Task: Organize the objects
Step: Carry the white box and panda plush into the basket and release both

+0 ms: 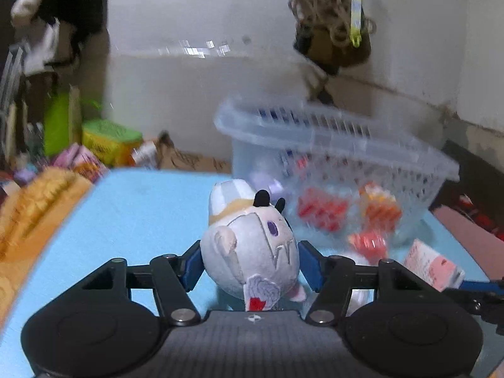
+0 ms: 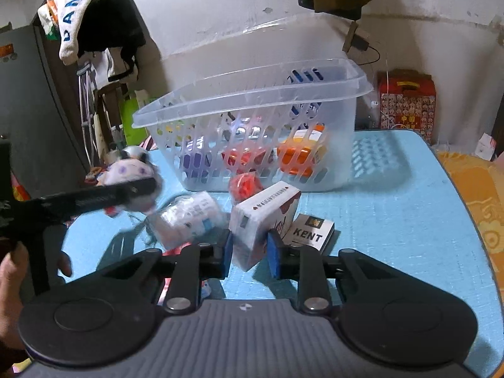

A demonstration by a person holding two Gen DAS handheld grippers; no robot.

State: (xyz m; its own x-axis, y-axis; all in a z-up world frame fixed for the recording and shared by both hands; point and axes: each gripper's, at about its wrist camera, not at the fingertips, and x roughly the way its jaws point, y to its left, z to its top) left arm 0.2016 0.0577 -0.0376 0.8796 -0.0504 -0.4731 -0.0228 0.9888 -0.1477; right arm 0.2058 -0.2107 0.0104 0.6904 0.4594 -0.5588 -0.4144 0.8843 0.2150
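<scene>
- Blue-padded fingers [image 1: 192,266] of the left gripper [image 1: 252,264] are clamped on either side of a small grey round plush toy with a white-and-tan cap and one purple eye [image 1: 249,245]; the toy is lifted above the light-blue foam tabletop [image 1: 141,214].
- Blue-padded fingers [image 2: 273,256] of the right gripper [image 2: 250,249] are closed against the two sides of a white rectangular card box with red markings [image 2: 261,217], which stands tilted on the tabletop [image 2: 393,226].
- A clear perforated plastic basket [image 1: 334,154] stands on the far part of the table; in the right wrist view it [image 2: 252,94] sits directly behind the held box.
- Inside the basket: orange, red and purple-blue boxes, blurred through the slotted wall.
- A small red object [image 2: 245,186] lies on the table just in front of the basket wall, touching or nearly touching the card box; which, cannot be told.
- A black-and-white box lettered KENT [image 2: 310,231] lies flat just right of the card box.
- A white wrapped packet [image 2: 189,217] lies left of the card box.
- In the right wrist view the left gripper [image 2: 138,189] carries the plush toy [image 2: 132,170] at the table's left edge, motion-blurred.
</scene>
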